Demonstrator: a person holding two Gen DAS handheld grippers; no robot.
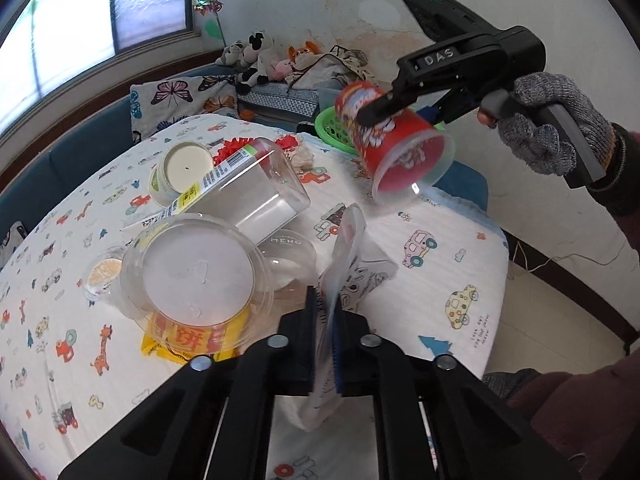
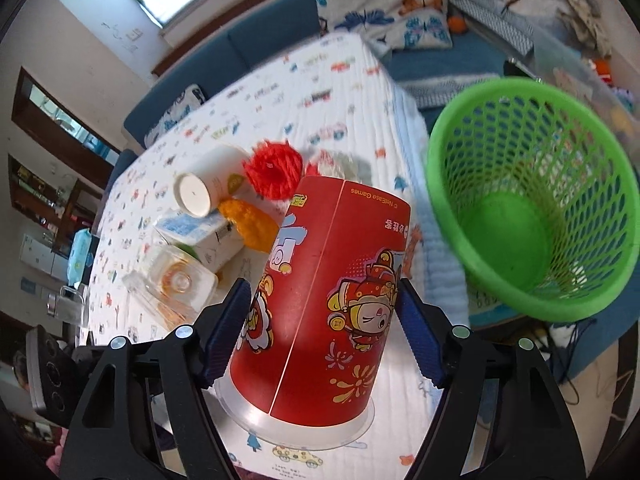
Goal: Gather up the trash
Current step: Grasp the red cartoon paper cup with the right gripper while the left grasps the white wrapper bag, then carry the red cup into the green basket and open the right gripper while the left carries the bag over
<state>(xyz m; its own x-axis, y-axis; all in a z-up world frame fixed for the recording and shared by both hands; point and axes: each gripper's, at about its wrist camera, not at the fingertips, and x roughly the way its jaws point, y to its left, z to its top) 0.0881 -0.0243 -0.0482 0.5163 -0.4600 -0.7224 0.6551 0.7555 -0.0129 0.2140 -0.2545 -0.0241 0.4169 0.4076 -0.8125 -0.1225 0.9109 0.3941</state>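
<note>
My right gripper (image 2: 324, 316) is shut on a red cartoon-printed cup (image 2: 324, 304) with a clear lid, held upside down above the table's far corner; it also shows in the left wrist view (image 1: 396, 140). A green mesh basket (image 2: 532, 204) stands just right of the cup, past the table edge, and looks empty. My left gripper (image 1: 325, 328) is shut on a thin white plastic wrapper (image 1: 344, 256), held upright over the table. Clear plastic containers (image 1: 200, 272), a clear jar (image 1: 256, 188) and a white paper cup (image 1: 180, 172) lie in a pile to its left.
The table (image 1: 440, 280) has a cartoon-print cloth. A yellow snack packet (image 1: 192, 340), red pom-pom (image 2: 272, 172), orange item (image 2: 250, 224) and small carton (image 2: 200, 236) lie on it. A blue sofa with butterfly pillows and plush toys (image 1: 256, 60) runs behind.
</note>
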